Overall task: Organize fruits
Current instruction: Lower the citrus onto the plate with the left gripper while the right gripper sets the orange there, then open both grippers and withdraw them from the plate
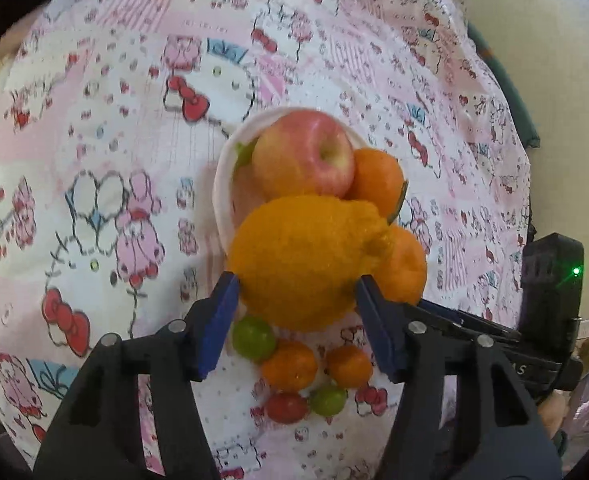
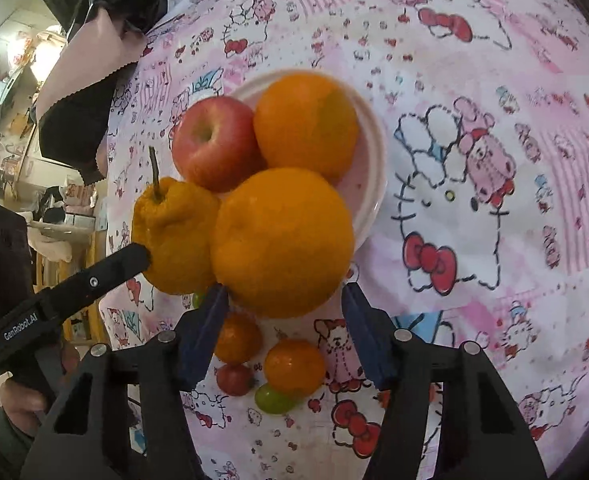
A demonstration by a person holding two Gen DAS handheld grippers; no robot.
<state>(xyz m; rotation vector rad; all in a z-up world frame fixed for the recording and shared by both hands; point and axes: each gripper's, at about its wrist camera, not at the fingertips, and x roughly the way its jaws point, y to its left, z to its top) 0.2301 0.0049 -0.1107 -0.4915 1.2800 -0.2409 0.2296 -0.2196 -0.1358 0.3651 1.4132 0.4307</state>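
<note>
Two grippers, each clamped on a fruit: the left gripper [image 1: 296,296] pinches a knobbly citrus [image 1: 302,260], the right gripper [image 2: 284,300] a smooth orange [image 2: 282,240]. Both fruits hang at the near rim of the bowl [image 2: 374,184], which holds an apple [image 2: 214,144] and another orange [image 2: 306,124]. Space looks scarce — I'd lower one at a time, releasing only once it rests.

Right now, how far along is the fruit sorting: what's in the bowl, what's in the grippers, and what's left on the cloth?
Done: a red apple and an orange sit in the white bowl. In hand: the left gripper clamps a bumpy stemmed citrus; the right gripper clamps a smooth orange, both near the bowl's edge. Left: small oranges, green fruits and a red one on the cloth.
</note>
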